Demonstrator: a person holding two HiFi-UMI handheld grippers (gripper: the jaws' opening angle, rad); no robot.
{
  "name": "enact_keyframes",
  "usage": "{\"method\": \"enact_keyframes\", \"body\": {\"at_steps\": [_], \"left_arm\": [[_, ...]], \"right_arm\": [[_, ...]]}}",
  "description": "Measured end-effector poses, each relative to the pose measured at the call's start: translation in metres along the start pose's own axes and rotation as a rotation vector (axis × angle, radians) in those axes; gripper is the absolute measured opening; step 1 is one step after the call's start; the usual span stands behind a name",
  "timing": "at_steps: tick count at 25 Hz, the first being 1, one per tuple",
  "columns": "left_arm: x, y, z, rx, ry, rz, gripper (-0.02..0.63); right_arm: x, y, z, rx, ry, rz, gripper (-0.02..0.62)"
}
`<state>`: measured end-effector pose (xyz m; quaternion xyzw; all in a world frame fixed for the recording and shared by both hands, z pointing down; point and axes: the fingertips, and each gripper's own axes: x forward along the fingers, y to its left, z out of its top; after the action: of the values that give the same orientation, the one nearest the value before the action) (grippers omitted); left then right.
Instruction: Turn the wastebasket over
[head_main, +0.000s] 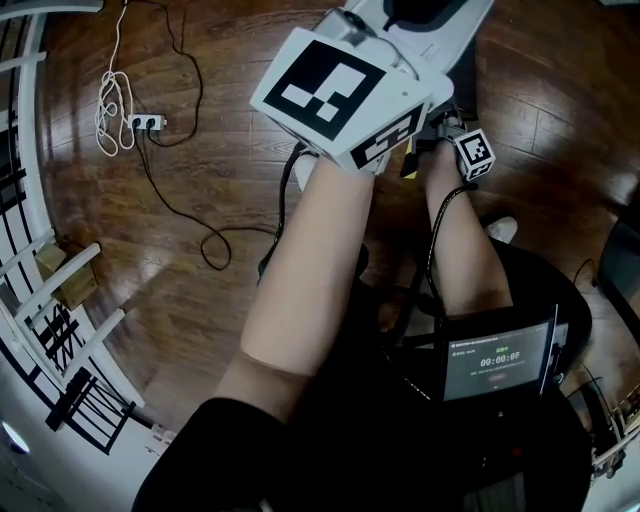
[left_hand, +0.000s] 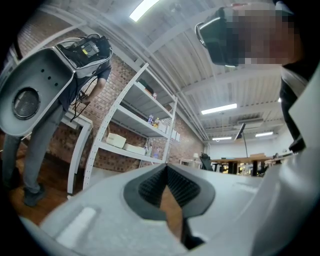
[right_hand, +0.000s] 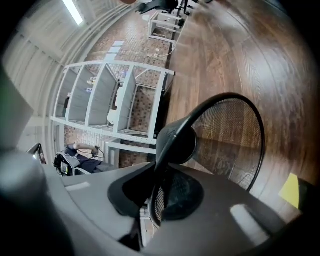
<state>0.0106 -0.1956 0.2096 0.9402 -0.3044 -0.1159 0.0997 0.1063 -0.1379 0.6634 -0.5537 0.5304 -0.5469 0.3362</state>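
Note:
In the right gripper view the wastebasket (right_hand: 227, 132) is a black wire-mesh bin lying tilted over the wooden floor, its round rim toward me. My right gripper (right_hand: 159, 175) is shut on that rim, and the mesh wall runs between the pads. In the head view the jaws and the bin are hidden behind my arms; only the right gripper's marker cube (head_main: 475, 152) and the left one's large cube (head_main: 340, 90) show. My left gripper (left_hand: 166, 170) points at shelving, its pads meeting at the tips with nothing between them.
A power strip with a coiled white cable (head_main: 140, 122) and a black cable (head_main: 190, 215) lie on the floor at left. White racks (head_main: 40, 290) line the left edge. A screen (head_main: 497, 355) hangs at my chest. A person (left_hand: 75, 55) stands by the shelves (left_hand: 135, 115).

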Motion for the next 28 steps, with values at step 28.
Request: {"method": "enact_keyframes", "body": {"at_steps": [28], "left_arm": [[-0.006, 0.019, -0.004, 0.024, -0.007, 0.029, 0.002]], "right_arm": [[0.012, 0.088, 0.066, -1.411, 1.064, -0.020, 0.012]]}}
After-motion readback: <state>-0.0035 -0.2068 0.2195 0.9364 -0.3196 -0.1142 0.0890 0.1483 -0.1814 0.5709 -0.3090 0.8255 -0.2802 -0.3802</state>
